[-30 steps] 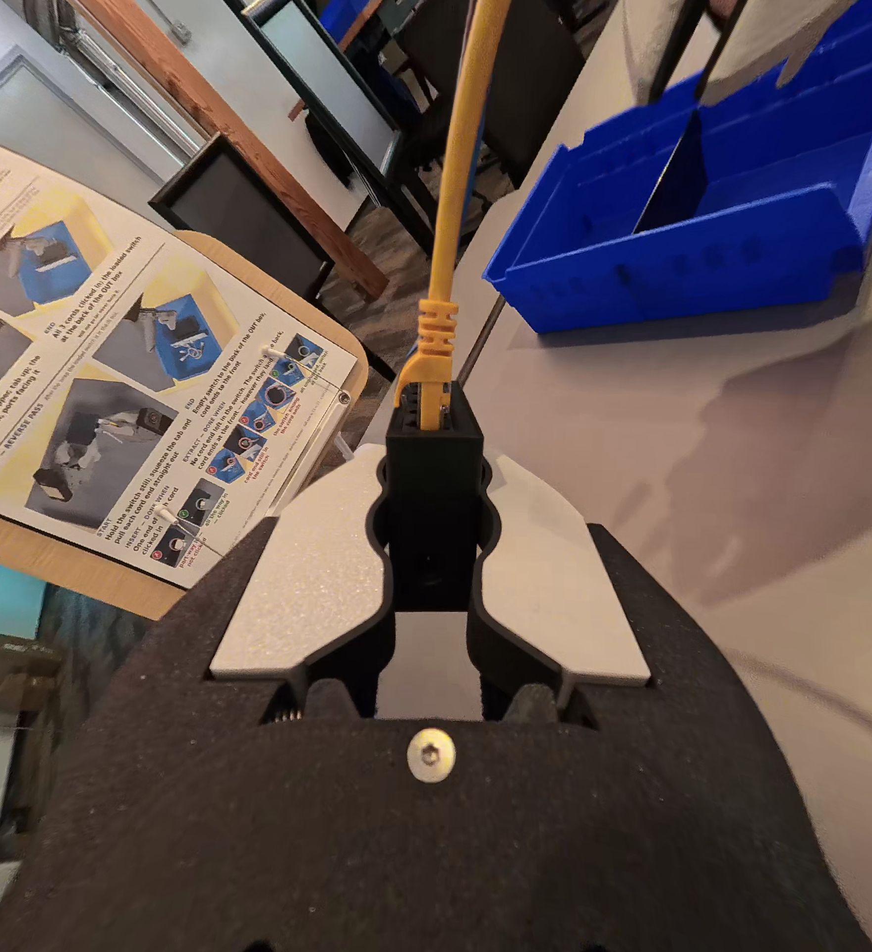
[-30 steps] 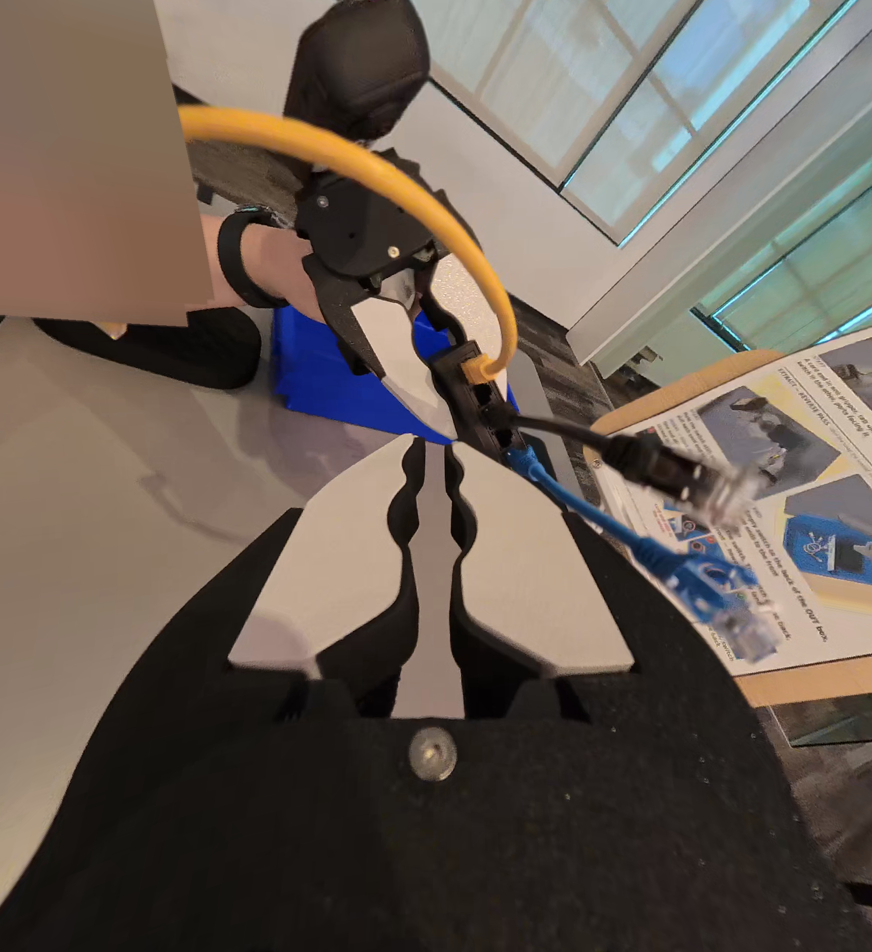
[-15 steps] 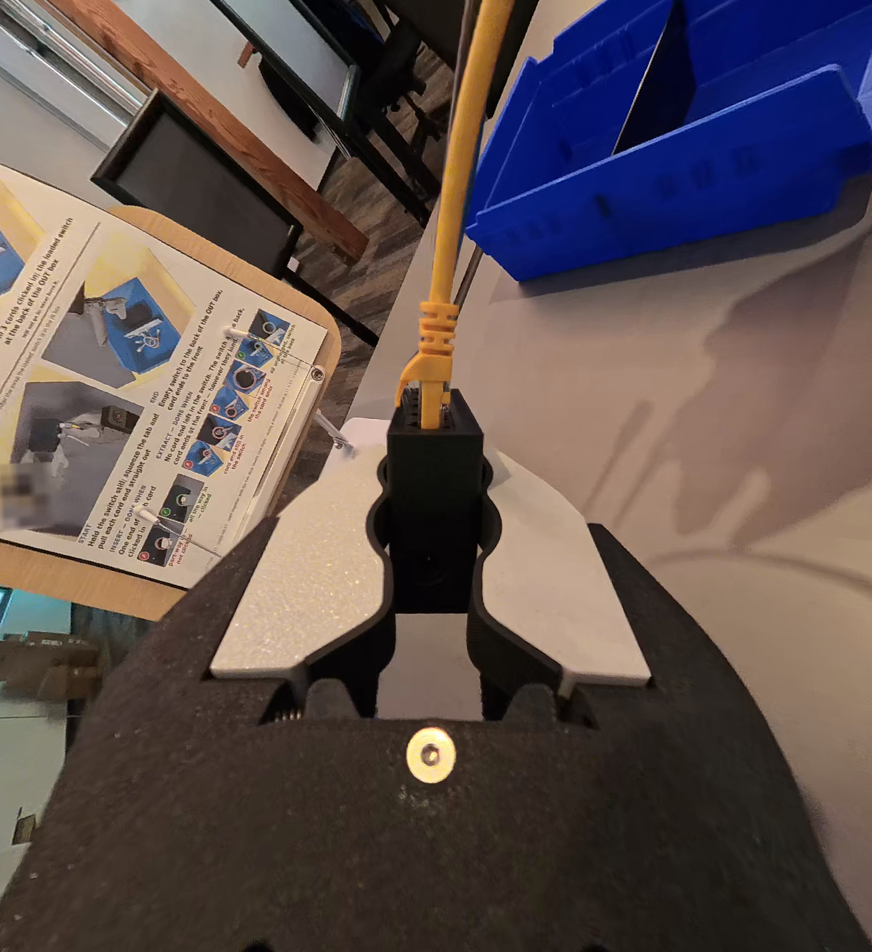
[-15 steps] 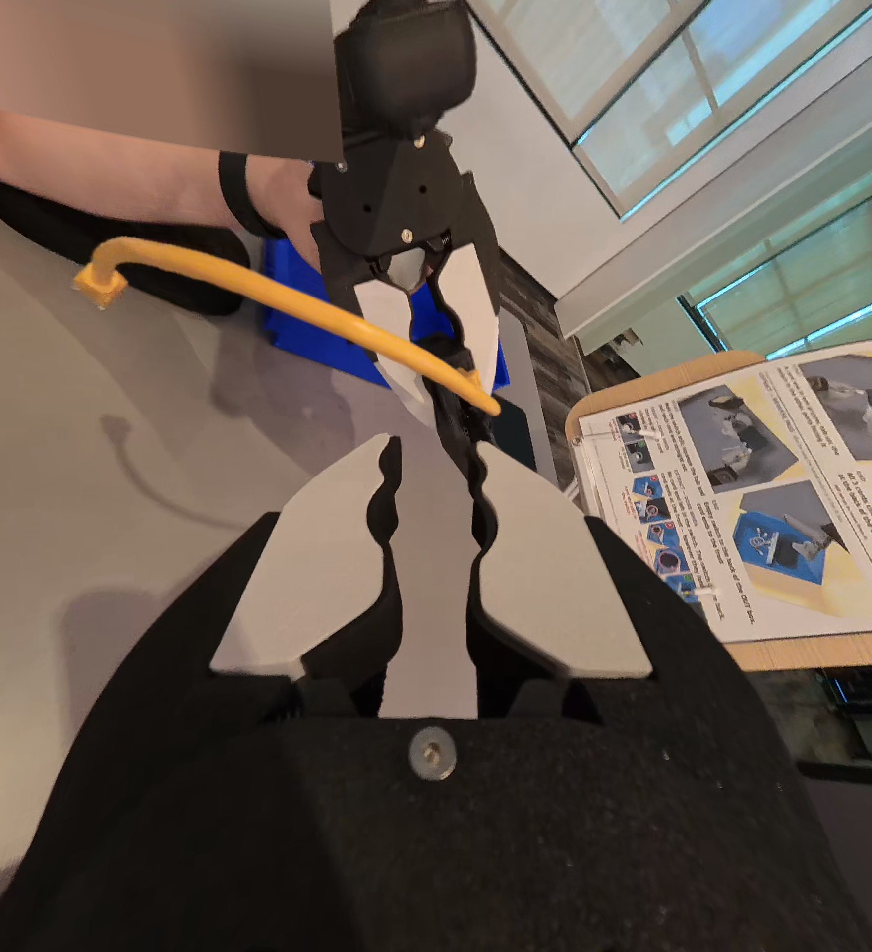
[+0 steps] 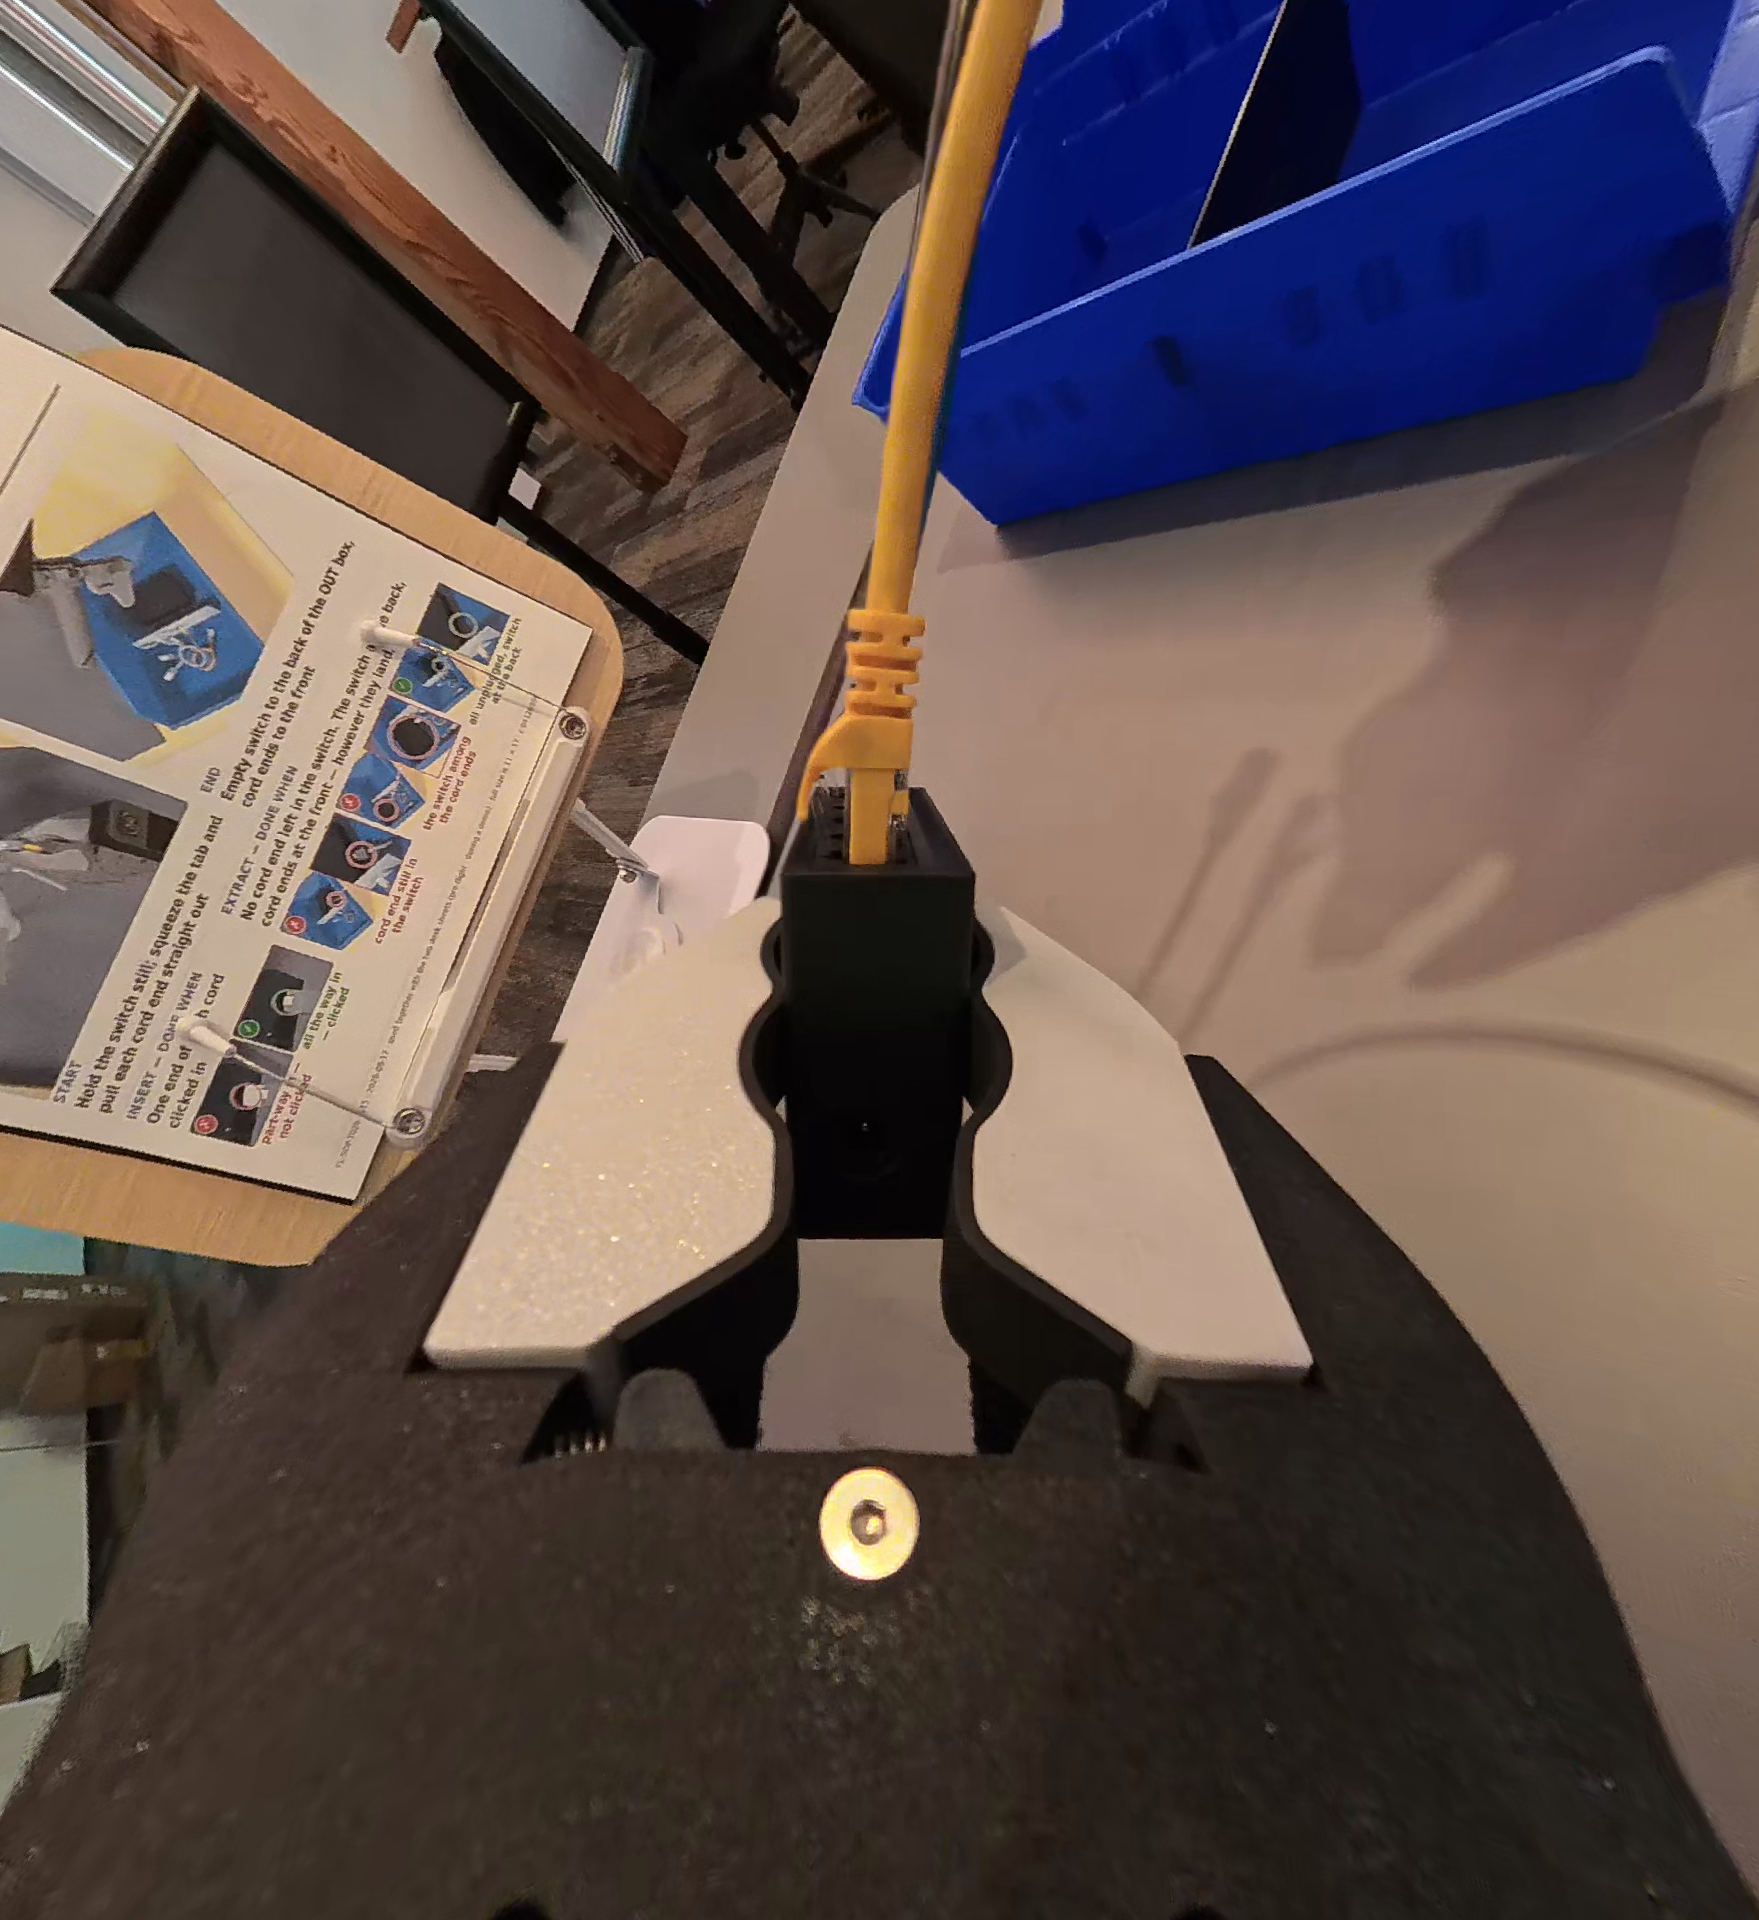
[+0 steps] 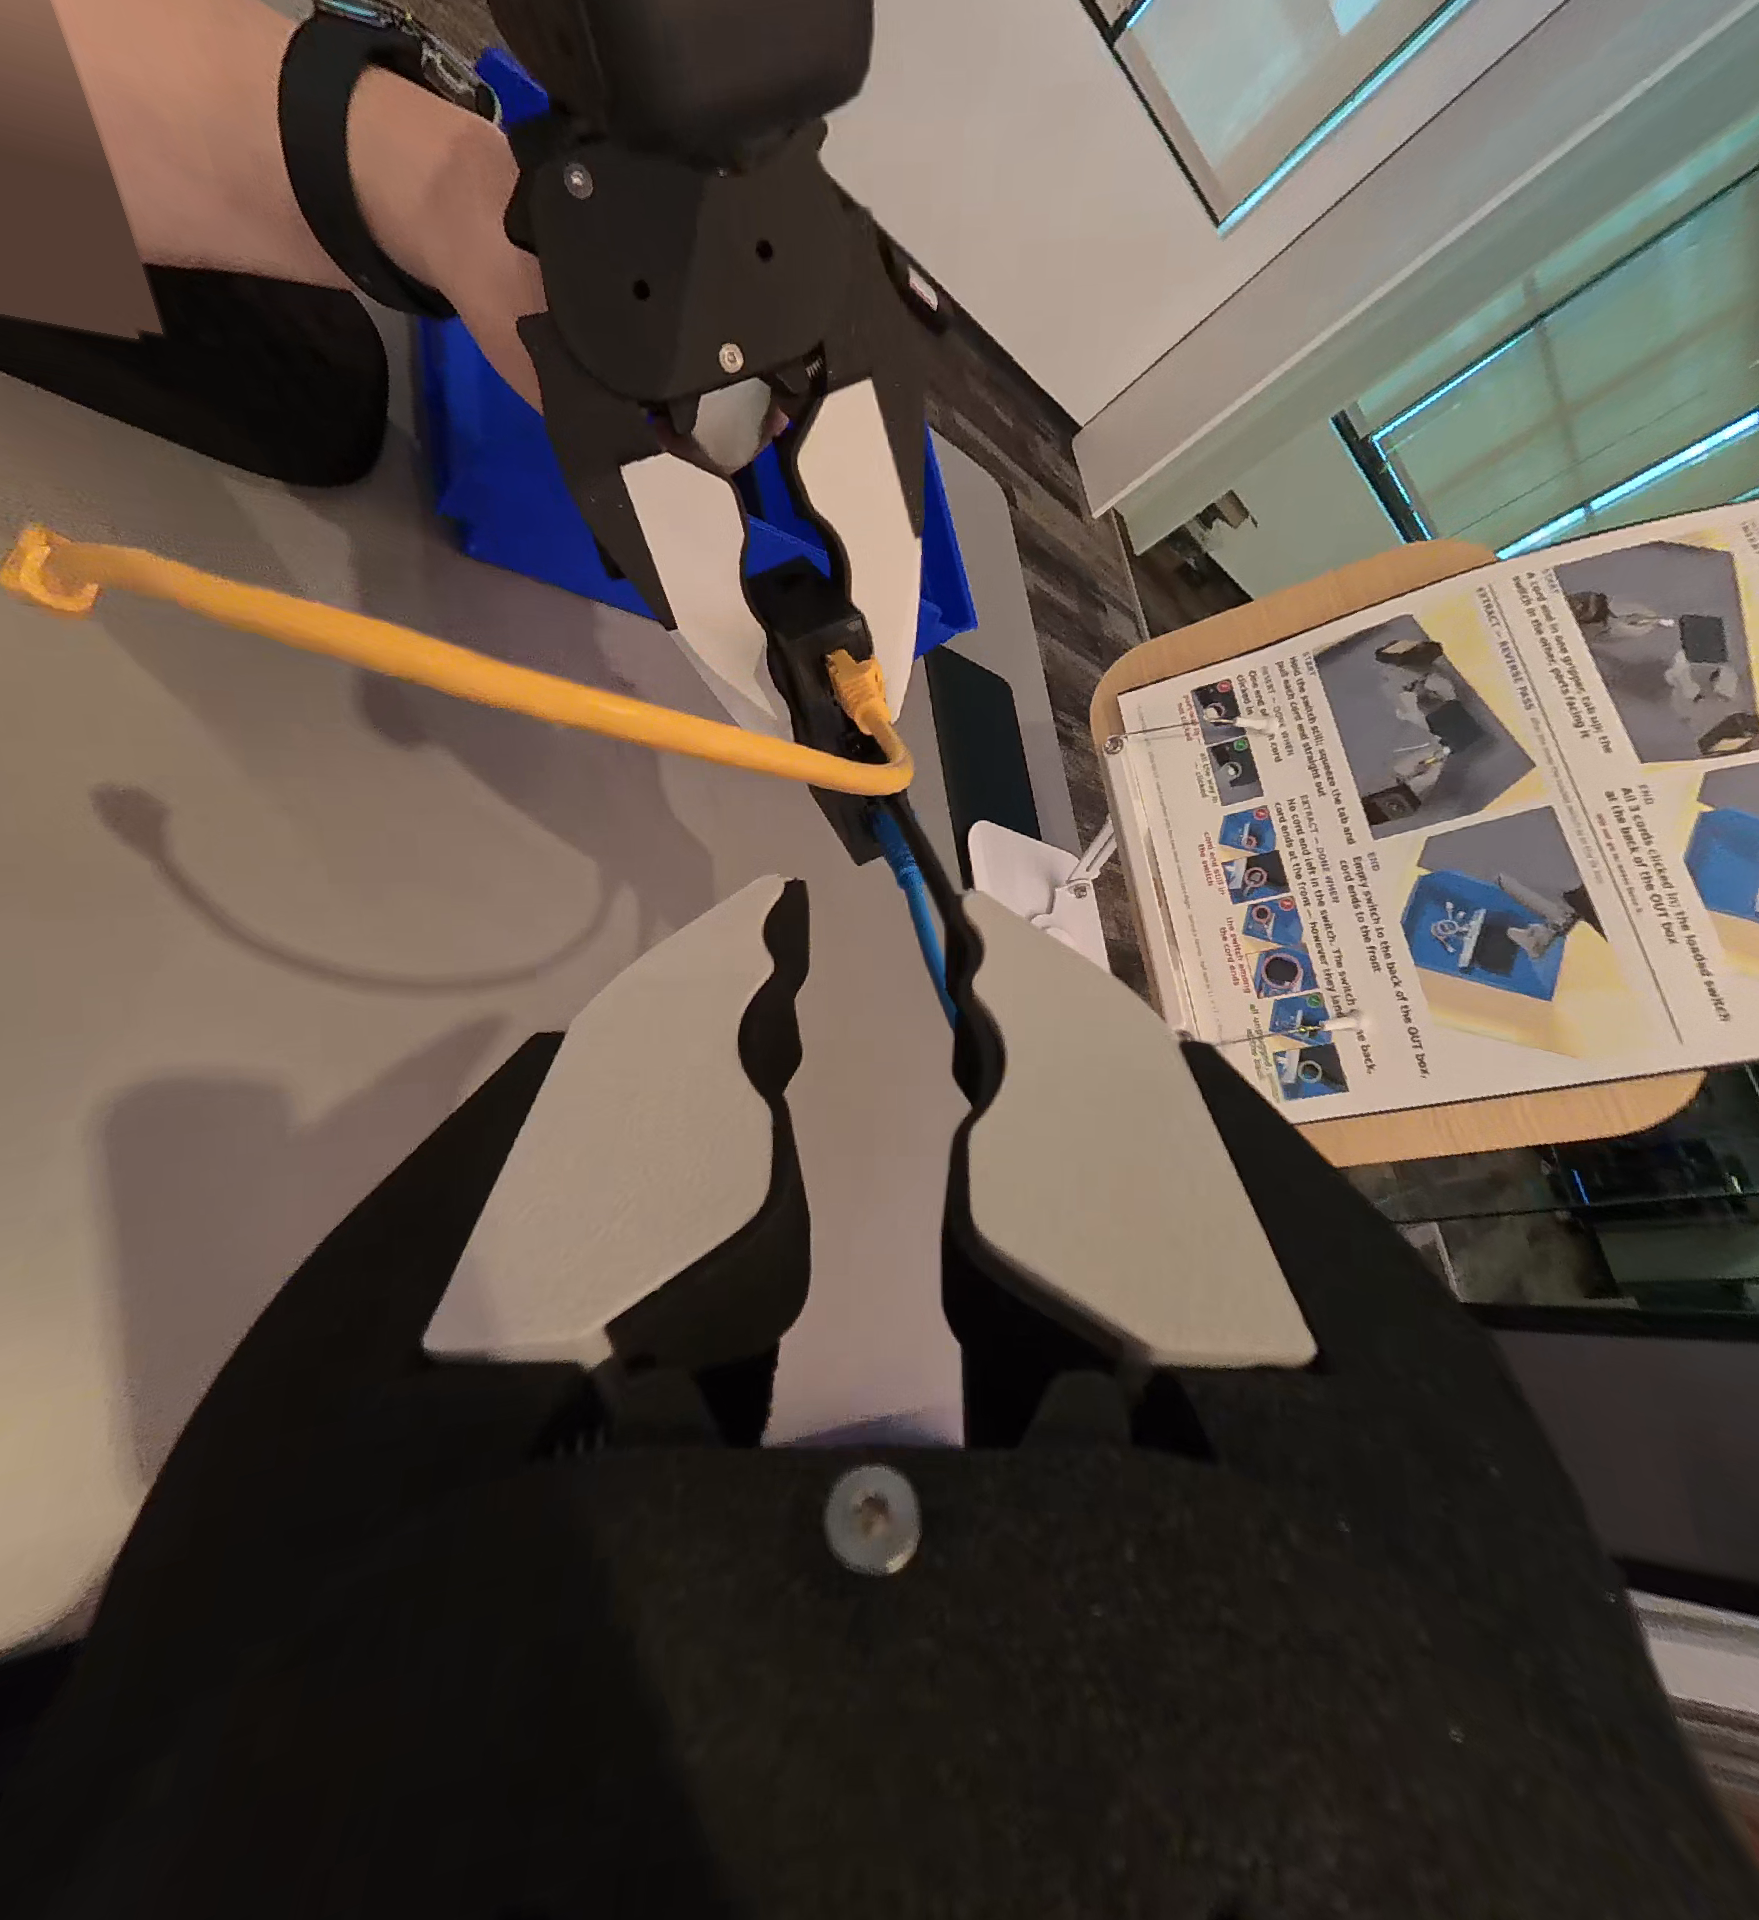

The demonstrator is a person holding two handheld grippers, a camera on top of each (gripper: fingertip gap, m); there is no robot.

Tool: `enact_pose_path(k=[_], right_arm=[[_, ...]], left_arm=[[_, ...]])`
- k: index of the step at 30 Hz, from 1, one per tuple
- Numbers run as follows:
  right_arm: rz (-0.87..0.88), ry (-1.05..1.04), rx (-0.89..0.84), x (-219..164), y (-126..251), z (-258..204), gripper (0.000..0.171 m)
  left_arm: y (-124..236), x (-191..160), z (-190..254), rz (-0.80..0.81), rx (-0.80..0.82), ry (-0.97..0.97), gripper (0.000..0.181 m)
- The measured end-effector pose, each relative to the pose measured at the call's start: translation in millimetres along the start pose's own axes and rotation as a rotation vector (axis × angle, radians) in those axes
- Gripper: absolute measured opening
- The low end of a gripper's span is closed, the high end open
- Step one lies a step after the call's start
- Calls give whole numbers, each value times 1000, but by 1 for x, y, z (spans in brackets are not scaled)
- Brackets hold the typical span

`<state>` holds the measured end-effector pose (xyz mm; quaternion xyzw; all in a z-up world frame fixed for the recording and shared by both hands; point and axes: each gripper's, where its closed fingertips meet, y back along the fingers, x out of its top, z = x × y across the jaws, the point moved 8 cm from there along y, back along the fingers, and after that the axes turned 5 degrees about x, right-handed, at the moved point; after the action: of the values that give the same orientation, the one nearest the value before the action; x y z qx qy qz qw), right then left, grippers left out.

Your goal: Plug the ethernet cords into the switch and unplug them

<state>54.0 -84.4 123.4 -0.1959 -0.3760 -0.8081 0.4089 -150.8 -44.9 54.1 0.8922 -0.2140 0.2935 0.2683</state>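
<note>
My left gripper (image 5: 875, 925) is shut on a black switch (image 5: 875, 1039), ports facing away. A yellow cord (image 5: 916, 416) is plugged into it by its yellow plug (image 5: 875, 748). In the right wrist view the left gripper (image 6: 818, 675) holds the switch (image 6: 815, 644) above the grey table. The yellow cord (image 6: 501, 675) arcs left to its free plug (image 6: 44, 566). A blue cord (image 6: 906, 894) and a black cord (image 6: 932, 862) run from the switch's lower ports down between my right gripper's open jaws (image 6: 875, 914), close to the right finger (image 6: 1062, 1091).
A blue bin (image 5: 1374, 291) stands on the grey table (image 5: 1477, 935) beyond the switch. An instruction sheet on a wooden board (image 5: 231, 831) stands beside the table on a white base (image 5: 698, 873); it also shows in the right wrist view (image 6: 1477, 831). A person's wrist (image 6: 387, 177) holds the left gripper. My right fingertips sit around 15 cm from my left ones.
My right gripper has opened from nearly shut and moved in under the switch, so the blue and black cords lie between its jaws. The yellow cord's free end swung out to the left.
</note>
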Motion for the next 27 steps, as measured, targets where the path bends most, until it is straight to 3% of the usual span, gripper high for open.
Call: enact_pose_path(k=[7, 15, 20, 23, 27], right_arm=[[118, -52, 22, 2, 32, 1, 29], [42, -9, 12, -5, 34, 7, 28], [-2, 40, 204, -2, 18, 39, 26], [-15, -52, 331, -12, 3, 48, 26], [15, -104, 173, -33, -2, 51, 24]], left_arm=[[-4, 4, 12, 18, -82, -13, 28], [-7, 13, 31, 57, -174, -29, 29], [-8, 19, 36, 107, -192, -14, 29], [-6, 22, 35, 132, -164, -11, 29], [2, 26, 28, 185, -148, 12, 29]])
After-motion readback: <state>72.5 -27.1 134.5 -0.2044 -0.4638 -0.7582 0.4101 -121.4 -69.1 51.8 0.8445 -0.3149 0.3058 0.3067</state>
